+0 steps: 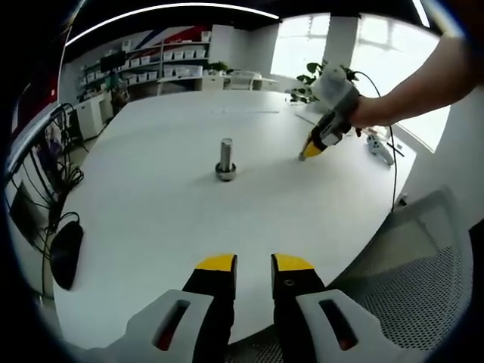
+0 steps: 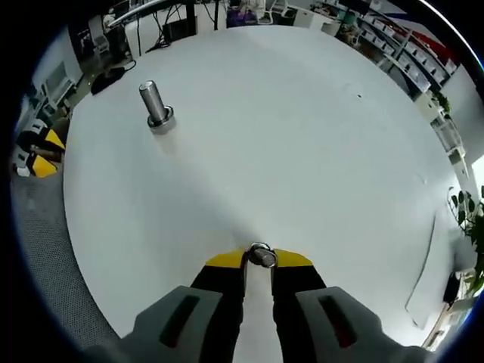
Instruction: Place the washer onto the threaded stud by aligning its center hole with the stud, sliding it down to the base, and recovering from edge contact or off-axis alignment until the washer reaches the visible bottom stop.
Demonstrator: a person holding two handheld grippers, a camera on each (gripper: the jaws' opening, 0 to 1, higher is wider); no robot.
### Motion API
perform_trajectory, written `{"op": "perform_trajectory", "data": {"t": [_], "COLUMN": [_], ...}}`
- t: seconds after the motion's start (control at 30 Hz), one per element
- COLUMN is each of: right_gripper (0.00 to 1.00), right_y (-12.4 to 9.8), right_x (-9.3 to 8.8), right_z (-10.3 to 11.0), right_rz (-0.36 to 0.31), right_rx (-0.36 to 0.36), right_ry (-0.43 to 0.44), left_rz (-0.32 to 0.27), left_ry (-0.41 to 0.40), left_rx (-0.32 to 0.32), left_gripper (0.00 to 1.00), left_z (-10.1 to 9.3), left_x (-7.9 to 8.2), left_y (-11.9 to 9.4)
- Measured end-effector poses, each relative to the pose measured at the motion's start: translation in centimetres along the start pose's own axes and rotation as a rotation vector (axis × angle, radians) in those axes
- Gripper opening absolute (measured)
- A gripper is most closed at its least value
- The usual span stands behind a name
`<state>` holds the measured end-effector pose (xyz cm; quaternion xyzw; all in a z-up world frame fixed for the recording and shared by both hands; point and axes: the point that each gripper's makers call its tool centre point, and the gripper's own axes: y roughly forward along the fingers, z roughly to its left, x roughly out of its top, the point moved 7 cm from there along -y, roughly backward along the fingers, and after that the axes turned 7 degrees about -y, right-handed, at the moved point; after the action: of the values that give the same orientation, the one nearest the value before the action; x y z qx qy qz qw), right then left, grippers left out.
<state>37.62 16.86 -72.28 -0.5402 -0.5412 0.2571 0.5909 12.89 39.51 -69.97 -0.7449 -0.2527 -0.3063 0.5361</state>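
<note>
Washer: you have the washer (image 2: 262, 255) pinched between the yellow tips of your right gripper (image 2: 260, 259), low over the white table (image 2: 302, 136).
Stud: the threaded stud (image 1: 226, 156) stands upright on its base near the middle of the table, well apart from the washer; in the right gripper view it sits up and to the left (image 2: 156, 103).
Done: pickup looks complete, judging by the grip.
Left: carry over, align the hole, slide down to the bottom stop; none of this has begun.
Left gripper: your left gripper (image 1: 253, 265) holds nothing, tips a little apart, at the table's near edge.
Writing: no label or brand is readable on anything.
</note>
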Motion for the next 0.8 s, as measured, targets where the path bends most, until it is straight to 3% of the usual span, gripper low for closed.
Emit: {"op": "perform_trajectory", "data": {"t": [0.37,0.8], "right_gripper": [0.17,0.26], "right_y": [0.1,-2.0], "right_x": [0.1,-0.8], "right_z": [-0.2,0.0], "right_rz": [0.001,-0.027], "right_rx": [-0.001,-0.04], "right_ry": [0.012,0.04], "left_rz": [0.007,-0.015], "left_ry": [0.009,0.001], "left_rx": [-0.013,-0.026], "left_gripper": [0.15,0.16], "left_z": [-0.2,-0.3], "left_x": [-0.1,0.1], "left_y": [0.1,0.0]}}
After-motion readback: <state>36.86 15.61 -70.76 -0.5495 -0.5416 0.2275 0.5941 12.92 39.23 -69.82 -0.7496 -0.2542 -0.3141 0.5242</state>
